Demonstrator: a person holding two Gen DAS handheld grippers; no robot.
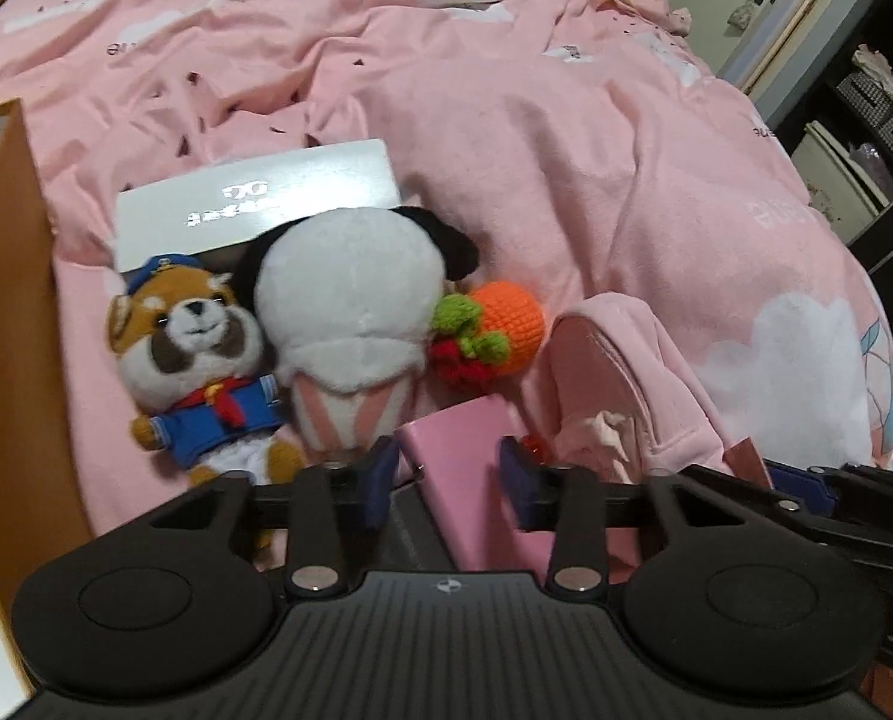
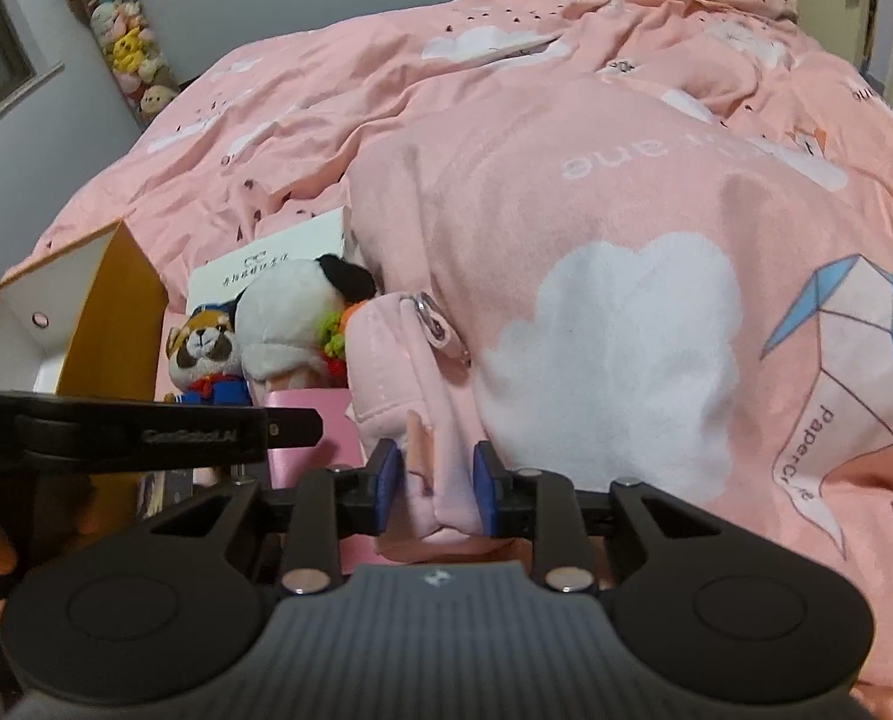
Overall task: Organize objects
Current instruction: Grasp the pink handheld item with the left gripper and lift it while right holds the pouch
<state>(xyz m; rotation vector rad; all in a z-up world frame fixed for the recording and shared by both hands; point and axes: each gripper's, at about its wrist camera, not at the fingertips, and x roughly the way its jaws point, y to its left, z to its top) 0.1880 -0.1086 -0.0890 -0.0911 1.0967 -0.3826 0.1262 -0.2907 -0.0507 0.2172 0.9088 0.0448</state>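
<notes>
Between the right claw's pads: pink pouch (image 2: 413, 372), soft quilted fabric, lying on the bed with its mouth gaping toward the left claw.
Right claw (image 2: 434, 489): pressed onto the pouch's near edge, blue pads pinching a fold of the cloth.
Pouch handling: judged light and floppy; it will sag from one pinch, so the stitched rim near the zip pull (image 2: 440, 324) looks the firmer hold.
Pink case (image 1: 476, 468): flat and rigid with a smooth face, just beside the pouch mouth; probably slippery, best taken across its narrow edges.
Left claw (image 1: 449, 483): partly spread, with the case's end between the pads; contact cannot be made out.
Soft toys: red panda plush (image 1: 197, 360) in a blue sailor jacket, white plush (image 1: 350, 312) with black ears touching it, crocheted orange (image 1: 500, 324) beside that; all squashy and easy to grip anywhere.
White box (image 1: 260, 198): stiff card, behind the toys.
Orange carton (image 1: 8, 330): open, at the left edge.
Bed (image 1: 626, 150): pink cloud-print duvet, rumpled, yielding under pressure.
</notes>
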